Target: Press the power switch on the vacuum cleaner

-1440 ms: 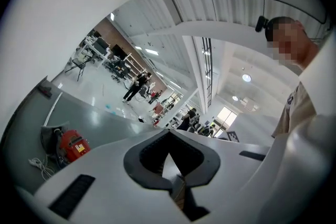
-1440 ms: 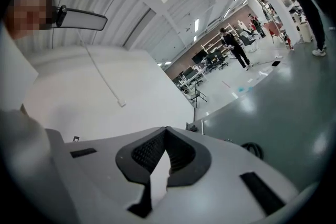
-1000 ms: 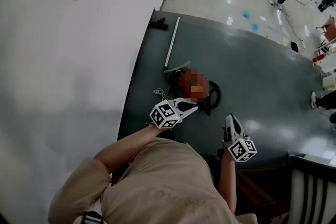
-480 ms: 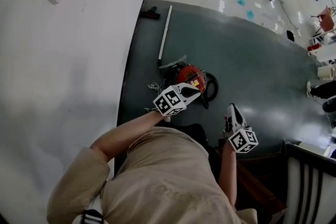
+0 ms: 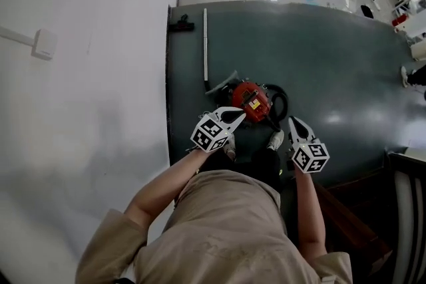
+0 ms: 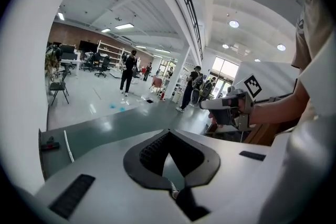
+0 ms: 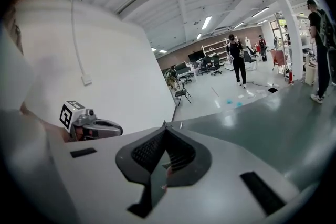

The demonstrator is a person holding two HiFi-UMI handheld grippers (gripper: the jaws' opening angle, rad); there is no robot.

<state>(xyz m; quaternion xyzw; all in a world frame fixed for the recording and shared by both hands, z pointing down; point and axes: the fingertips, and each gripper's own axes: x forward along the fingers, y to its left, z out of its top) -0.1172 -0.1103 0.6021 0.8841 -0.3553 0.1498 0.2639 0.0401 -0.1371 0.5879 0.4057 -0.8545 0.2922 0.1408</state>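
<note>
The red vacuum cleaner [image 5: 255,100] sits on the dark green floor [image 5: 333,63], close to the white wall [image 5: 86,110]. The left gripper [image 5: 241,113] points at its near side. The right gripper [image 5: 293,122] is off to the right. Both pairs of jaws are pressed together, holding nothing.

Vacuum cleaner [image 5: 253,100] on mat [image 5: 333,63]; wall [image 5: 80,76] left; tube [image 5: 205,43] behind.

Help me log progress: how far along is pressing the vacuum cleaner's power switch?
Done: the person stands right over the red vacuum cleaner. In hand: the left gripper, jaws together and empty, overlaps its near edge in the head view, but its own view looks out over the room, so no contact shows. The right gripper, also shut, hangs aside. Left: the press itself.
</note>
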